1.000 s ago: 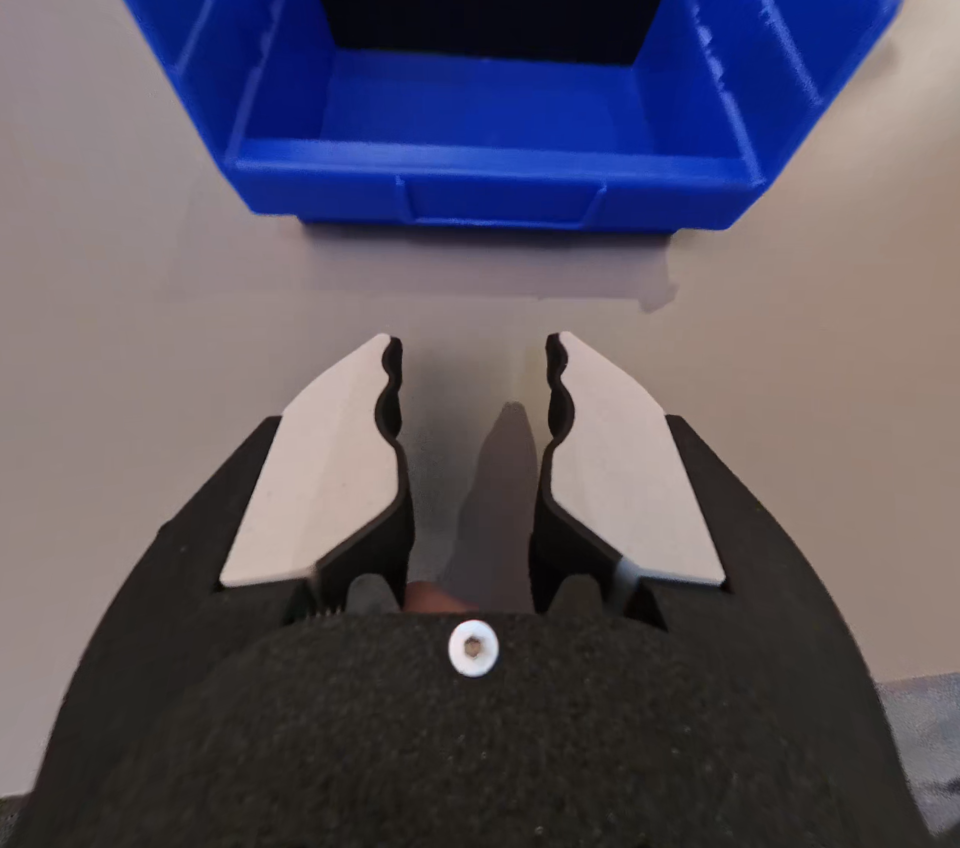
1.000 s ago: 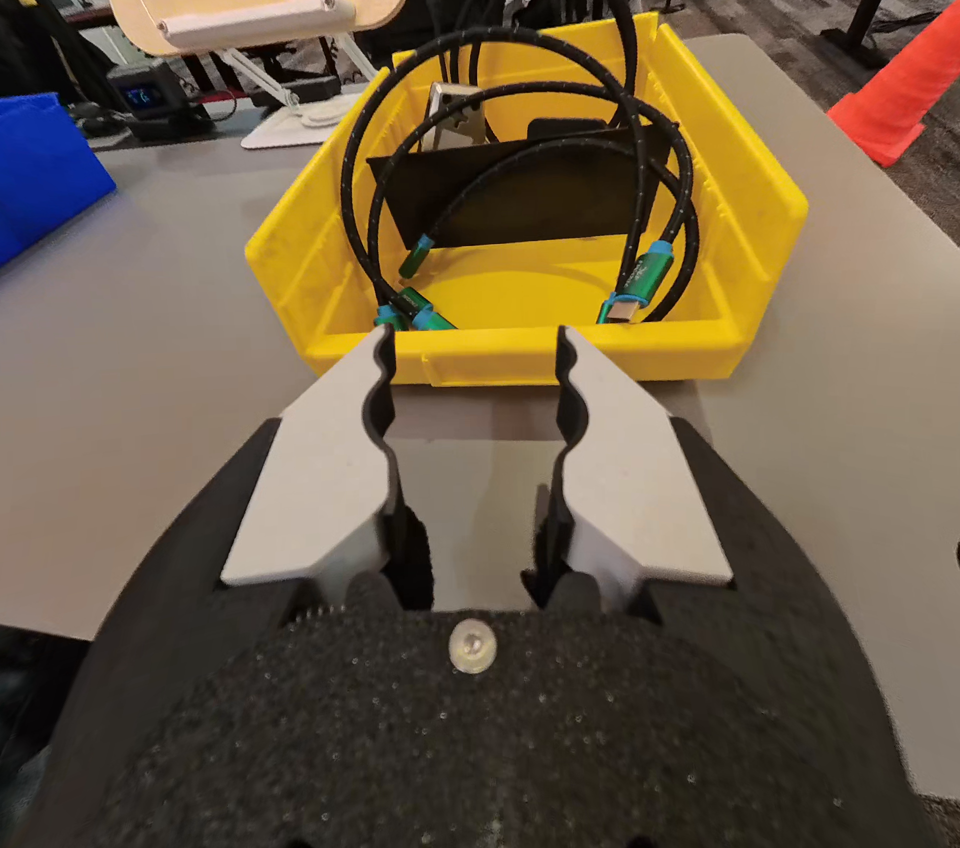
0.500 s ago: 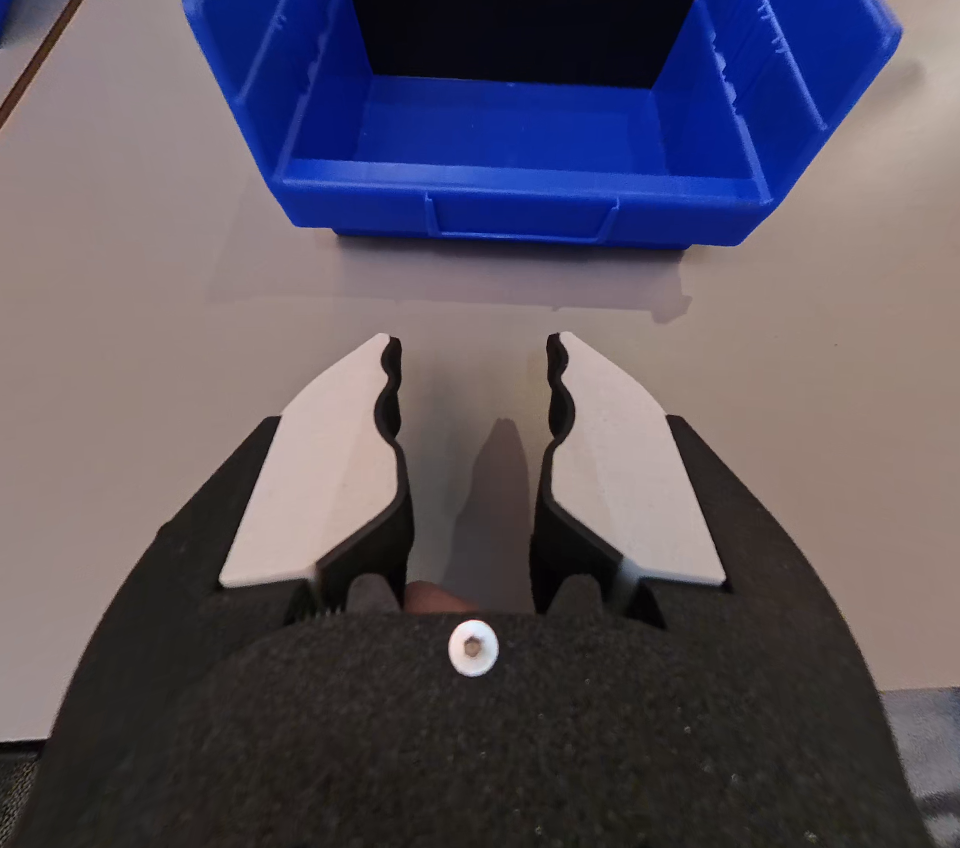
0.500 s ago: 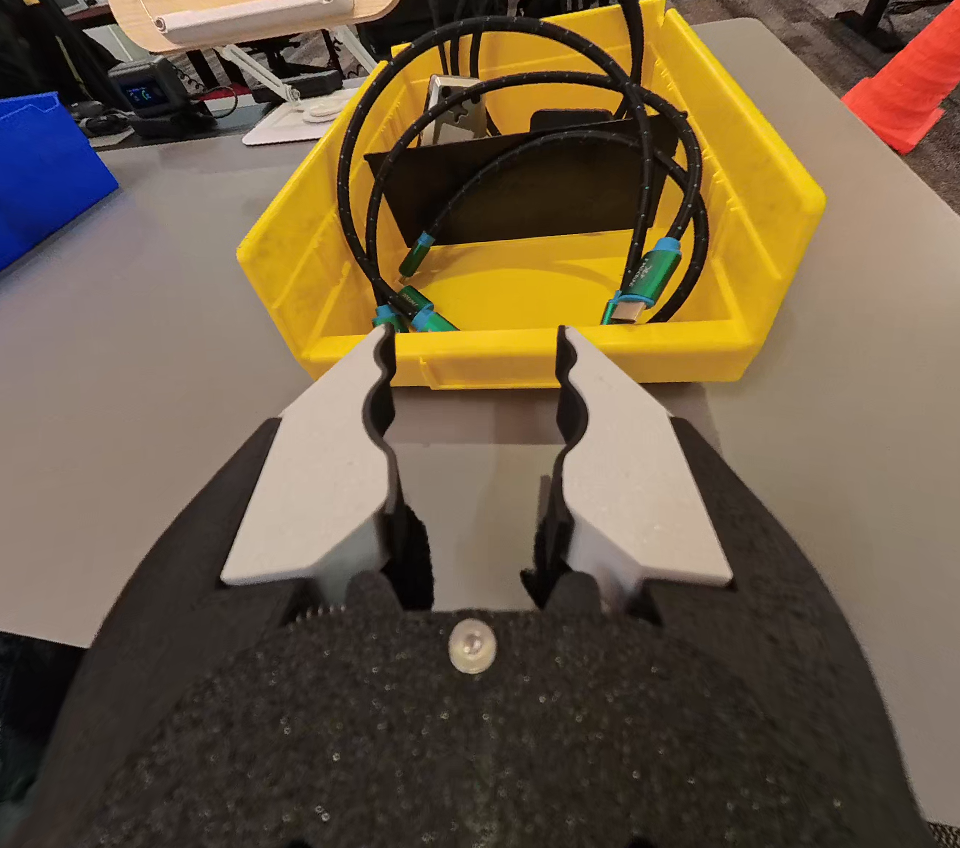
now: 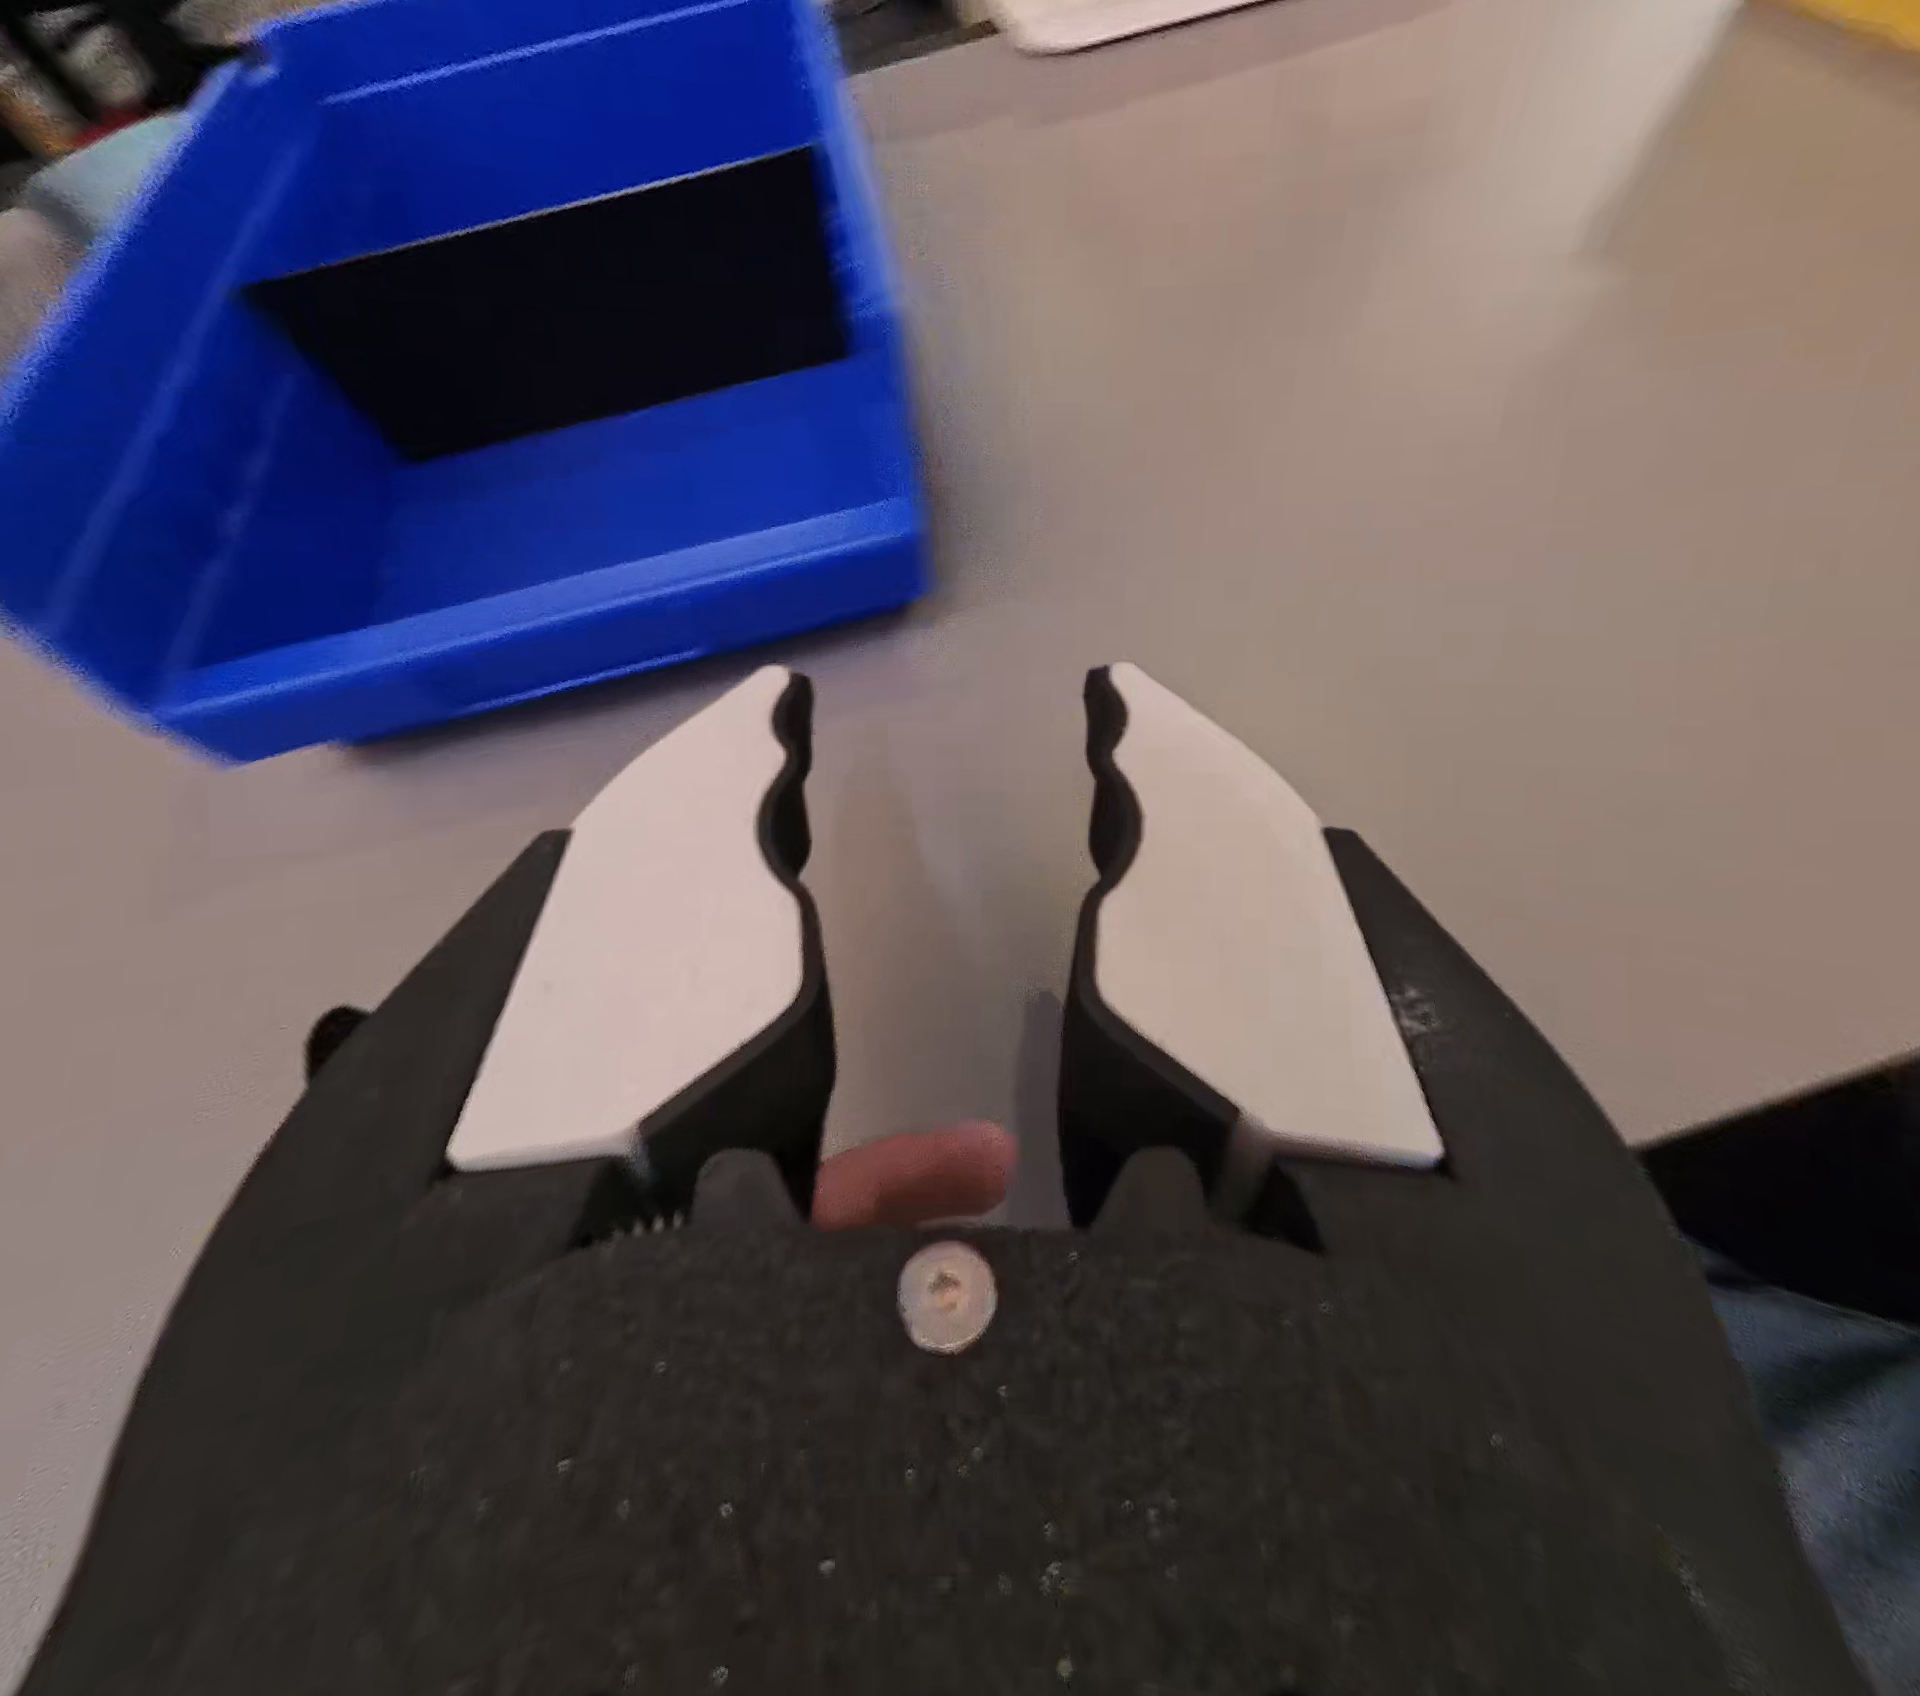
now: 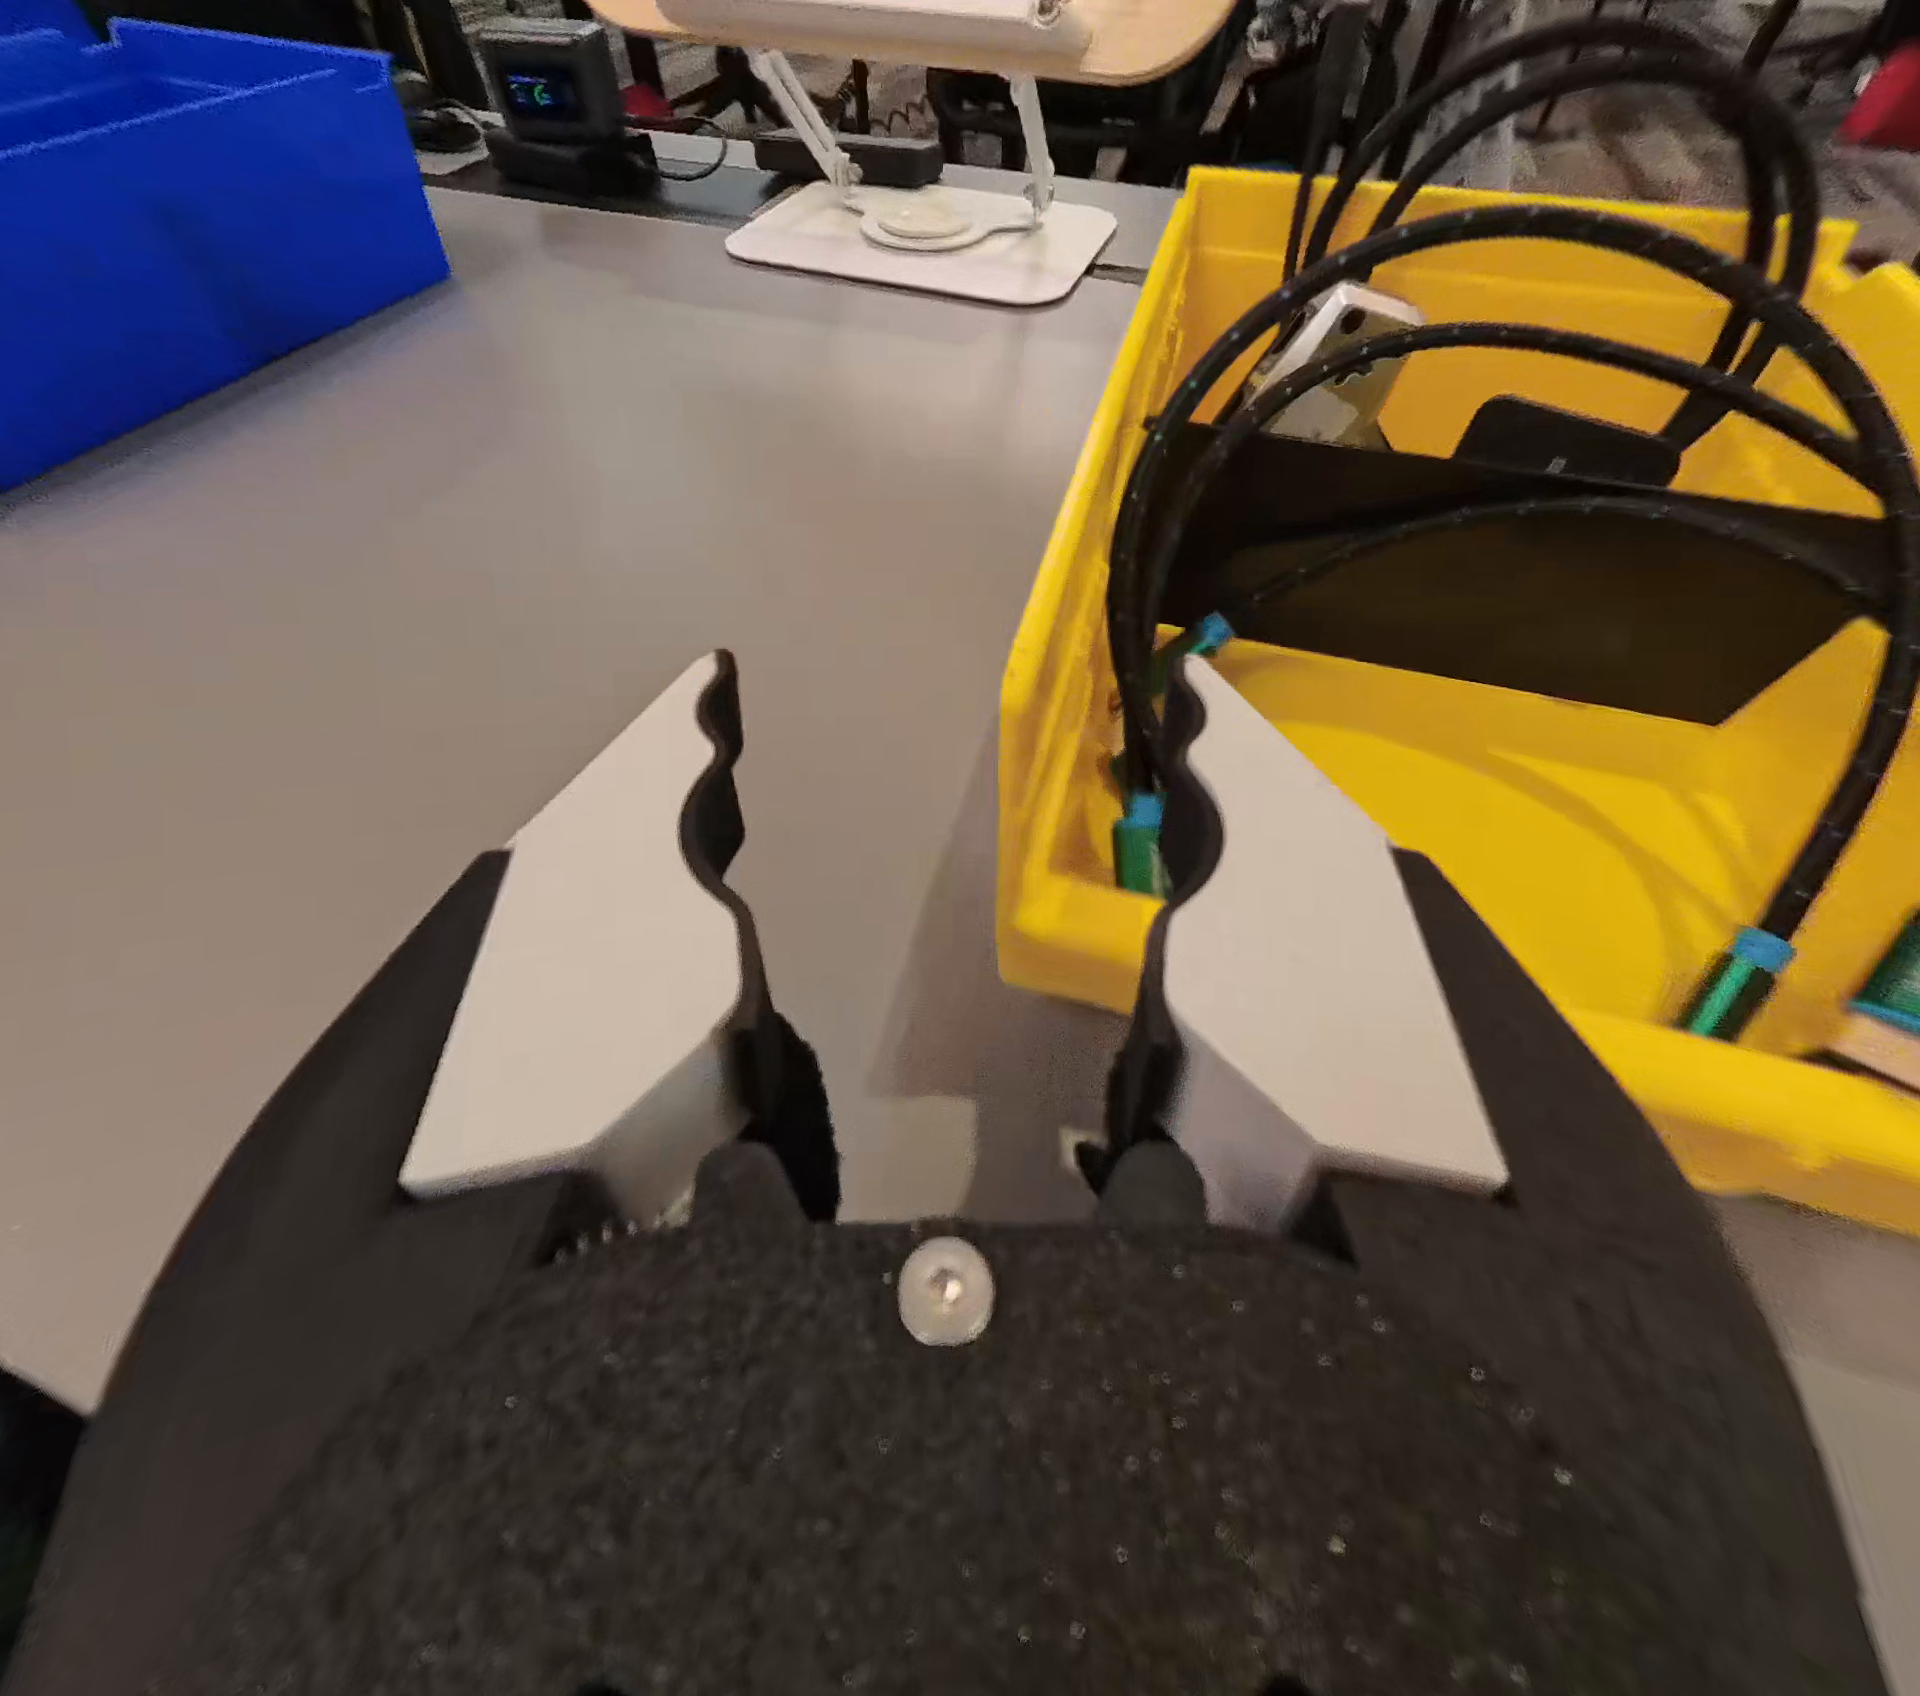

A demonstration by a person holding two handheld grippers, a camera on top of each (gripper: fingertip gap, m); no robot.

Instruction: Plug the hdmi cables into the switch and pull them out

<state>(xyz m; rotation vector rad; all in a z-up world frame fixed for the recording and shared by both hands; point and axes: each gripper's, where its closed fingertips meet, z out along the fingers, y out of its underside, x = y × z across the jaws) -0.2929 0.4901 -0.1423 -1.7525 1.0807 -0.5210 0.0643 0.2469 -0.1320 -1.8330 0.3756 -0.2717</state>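
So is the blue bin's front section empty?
Empty: the blue bin shows only bare floor before its black divider; behind it is hidden.

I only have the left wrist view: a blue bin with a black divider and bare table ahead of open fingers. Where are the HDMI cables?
Observer: In the right wrist view, the black braided HDMI cables loop up out of a yellow bin.
Operator: Is the switch in there too?
Observer: A silver metal box, probably the switch, leans behind that bin's black divider.
Operator: Has the right gripper taken hold of anything?
Observer: No. The right gripper is open and empty, over the table beside the bin's left wall.
Operator: Any plug within easy reach?
Observer: A green plug with a blue collar stands in the bin's near left corner, by the right finger.
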